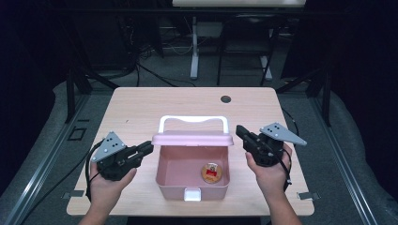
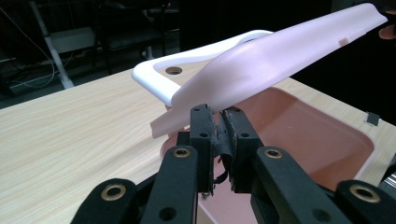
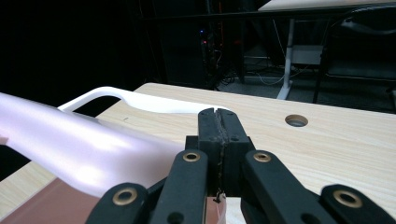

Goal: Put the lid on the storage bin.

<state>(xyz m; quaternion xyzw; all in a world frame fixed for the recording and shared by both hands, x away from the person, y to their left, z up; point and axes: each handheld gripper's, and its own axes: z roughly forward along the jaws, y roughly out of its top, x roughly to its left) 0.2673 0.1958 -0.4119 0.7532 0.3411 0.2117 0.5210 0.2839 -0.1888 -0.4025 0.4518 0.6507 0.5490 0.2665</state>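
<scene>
Two grippers flank one pink box (image 1: 192, 180) in the high view: my left gripper (image 1: 149, 148) sits at nine o'clock of the raised lid (image 1: 192, 138), its tips at the lid's left end, and my right gripper (image 1: 240, 131) at three o'clock, tips near the right end. The lid's long axis runs nine to three, its white handle (image 1: 194, 121) at twelve, so both hands are about equally near. A round gold tin (image 1: 211, 173) lies inside the box toward four o'clock. In the left gripper view my left gripper (image 2: 220, 112) is nearly closed, a narrow gap left, with the lid's (image 2: 275, 63) corner at twelve just above the tips; I cannot tell whether it is pinched. In the right gripper view my right gripper (image 3: 218, 112) is fully closed, holding nothing visible, the lid (image 3: 74, 149) at nine o'clock, and contact there is hidden by the jaws.
</scene>
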